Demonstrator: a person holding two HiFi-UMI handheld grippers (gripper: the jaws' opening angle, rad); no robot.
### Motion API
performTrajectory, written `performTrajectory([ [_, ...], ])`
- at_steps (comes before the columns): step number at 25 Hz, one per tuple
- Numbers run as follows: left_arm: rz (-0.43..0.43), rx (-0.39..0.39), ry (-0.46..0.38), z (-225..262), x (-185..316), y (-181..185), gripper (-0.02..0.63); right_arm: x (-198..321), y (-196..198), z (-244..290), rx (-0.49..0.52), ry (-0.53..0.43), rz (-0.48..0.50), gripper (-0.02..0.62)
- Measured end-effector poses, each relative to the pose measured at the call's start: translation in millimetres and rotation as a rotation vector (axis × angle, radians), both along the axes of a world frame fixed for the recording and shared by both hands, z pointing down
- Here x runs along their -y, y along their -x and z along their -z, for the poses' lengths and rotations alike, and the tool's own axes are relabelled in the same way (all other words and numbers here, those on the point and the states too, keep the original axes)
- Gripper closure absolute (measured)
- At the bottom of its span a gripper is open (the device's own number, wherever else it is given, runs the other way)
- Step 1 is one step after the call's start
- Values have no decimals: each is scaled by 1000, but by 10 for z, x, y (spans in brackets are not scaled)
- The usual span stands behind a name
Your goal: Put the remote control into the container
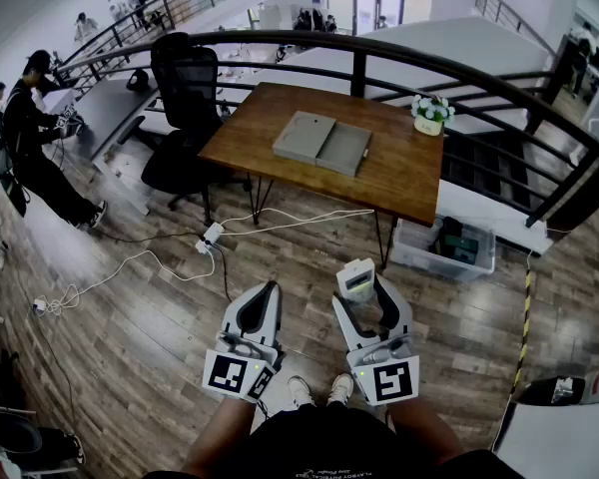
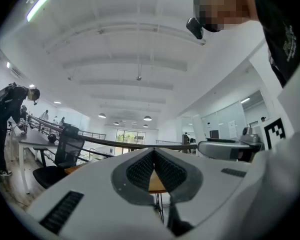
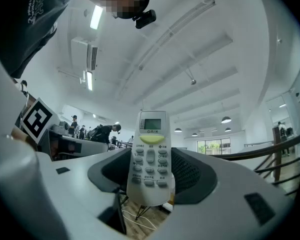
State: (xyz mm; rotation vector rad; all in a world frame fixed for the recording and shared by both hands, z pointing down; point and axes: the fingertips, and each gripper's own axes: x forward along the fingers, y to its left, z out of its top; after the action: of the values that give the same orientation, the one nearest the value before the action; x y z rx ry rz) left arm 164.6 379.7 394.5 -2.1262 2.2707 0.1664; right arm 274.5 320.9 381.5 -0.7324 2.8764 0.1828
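A white remote control with a small screen and grey buttons stands upright between the jaws of my right gripper, which is shut on it. In the right gripper view the remote control fills the gap of the right gripper, with both ribbed pads against its sides. My left gripper hangs beside it at the same height, shut and holding nothing; in its own view the left gripper has its pads meeting at the tips. Ahead, a grey open flat box lies on the wooden table.
A clear plastic bin sits on the floor under the table's right end. A black office chair stands left of the table, and white cables with a power strip trail over the wood floor. A black railing curves behind. A small flower pot rests on the table.
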Motion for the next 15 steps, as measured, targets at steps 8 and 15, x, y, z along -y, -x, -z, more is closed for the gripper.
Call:
performTrajectory([
  [8, 12, -8, 11, -45, -52, 87, 600, -39, 81, 5, 5, -1, 3, 330],
  [15, 7, -10, 13, -79, -126, 229, 600, -101, 163, -14, 9, 24, 13, 330],
])
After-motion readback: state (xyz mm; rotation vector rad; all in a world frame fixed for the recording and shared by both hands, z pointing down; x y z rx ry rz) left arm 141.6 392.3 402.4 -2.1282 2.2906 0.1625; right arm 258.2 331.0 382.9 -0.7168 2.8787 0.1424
